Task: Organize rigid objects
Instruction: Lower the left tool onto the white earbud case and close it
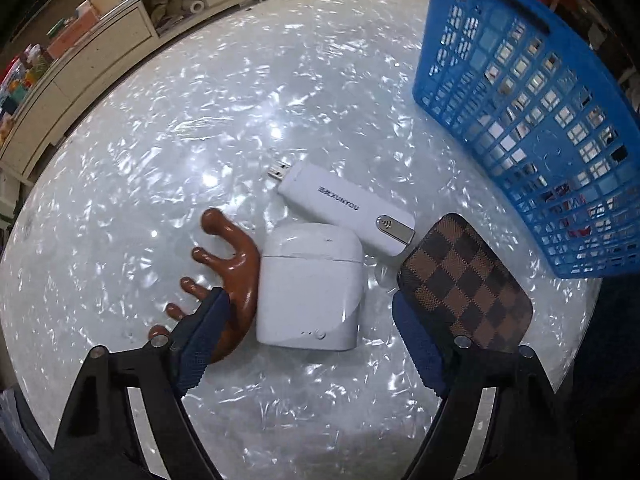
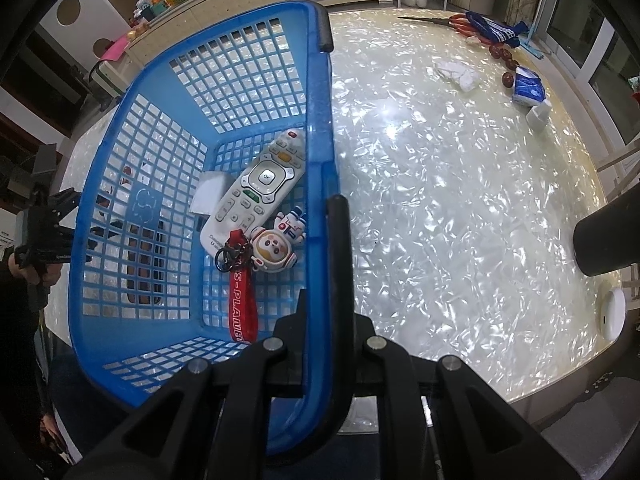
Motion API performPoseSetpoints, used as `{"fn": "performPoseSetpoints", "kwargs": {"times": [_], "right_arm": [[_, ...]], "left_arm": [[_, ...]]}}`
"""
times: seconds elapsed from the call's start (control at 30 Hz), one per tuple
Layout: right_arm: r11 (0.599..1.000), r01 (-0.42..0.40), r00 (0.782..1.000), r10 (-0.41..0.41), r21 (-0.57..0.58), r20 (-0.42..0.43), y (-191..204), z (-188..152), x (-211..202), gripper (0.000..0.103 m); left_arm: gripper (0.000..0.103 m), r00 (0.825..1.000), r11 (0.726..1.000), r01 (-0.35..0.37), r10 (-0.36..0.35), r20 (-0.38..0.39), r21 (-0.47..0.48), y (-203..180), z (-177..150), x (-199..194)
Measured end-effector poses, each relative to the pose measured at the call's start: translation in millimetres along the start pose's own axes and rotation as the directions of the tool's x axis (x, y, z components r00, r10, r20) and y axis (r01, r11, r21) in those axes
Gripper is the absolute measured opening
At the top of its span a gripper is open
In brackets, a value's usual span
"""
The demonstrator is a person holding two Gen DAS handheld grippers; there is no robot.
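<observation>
left gripper (image 1: pixel 310 316) fingers apart, straddling white earbud case (image 1: pixel 308 288) at 6 o'clock, not pinching | light, stiff, slick: grip flat sides | right gripper (image 2: pixel 320 344) clamped on blue basket (image 2: pixel 320 128) rim

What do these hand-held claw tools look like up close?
The left gripper is a black frame of angular struts joined by round silver pins, its two fingers padded in dark blue textured material. The right gripper has the same black struts and silver pins.
</observation>
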State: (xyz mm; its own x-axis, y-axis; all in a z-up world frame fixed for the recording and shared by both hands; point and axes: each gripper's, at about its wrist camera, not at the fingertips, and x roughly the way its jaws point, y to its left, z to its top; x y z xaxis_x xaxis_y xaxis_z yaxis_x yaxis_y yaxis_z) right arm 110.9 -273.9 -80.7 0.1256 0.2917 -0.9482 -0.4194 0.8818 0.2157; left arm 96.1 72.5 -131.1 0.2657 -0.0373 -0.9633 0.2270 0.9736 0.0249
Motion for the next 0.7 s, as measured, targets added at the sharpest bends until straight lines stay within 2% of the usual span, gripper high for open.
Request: {"fn": "performPoseSetpoints", "kwargs": {"times": [0.1,0.2,0.33,0.37,0.43,0.5,0.7], "right_arm": [[1.0,-0.005,1.0,0.005,-0.001,-0.002,0,0,0,0.01],[1.0,-0.009,1.0,0.009,0.0,-0.003,0,0,0,0.01],[1.0,-0.011,1.0,0.011,-0.002,-0.003,0,0,1,0.01],[1.0,-0.011,1.0,0.011,0.0,-0.002,0,0,1,0.01],[1.0,-0.01,1.0,0.01,-0.001,-0.003,0,0,2,0.01],[1.0,-0.011,1.0,0.011,-0.001,-0.003,0,0,2,0.01],[1.0,-0.012,1.0,0.012,0.001,-0.002,-1,-1,2,0.01]], "left_arm": [[0.078,0.999,0.999,-0.037,0.037,0.013,0.02,-3,3,4],[0.076,0.999,1.0,-0.027,0.027,0.02,0.014,0,8,5],[0.059,1.0,1.0,0.002,-0.002,0.02,0.008,0,13,4],[0.059,1.0,1.0,0.015,-0.016,0.008,0.013,-2,13,7],[0.059,1.0,0.999,-0.006,0.006,-0.009,0.033,-7,12,15],[0.059,1.0,0.999,0.028,-0.027,-0.006,0.029,-11,13,19],[0.058,0.999,0.999,0.033,-0.033,0.016,-0.006,-10,10,23]]}}
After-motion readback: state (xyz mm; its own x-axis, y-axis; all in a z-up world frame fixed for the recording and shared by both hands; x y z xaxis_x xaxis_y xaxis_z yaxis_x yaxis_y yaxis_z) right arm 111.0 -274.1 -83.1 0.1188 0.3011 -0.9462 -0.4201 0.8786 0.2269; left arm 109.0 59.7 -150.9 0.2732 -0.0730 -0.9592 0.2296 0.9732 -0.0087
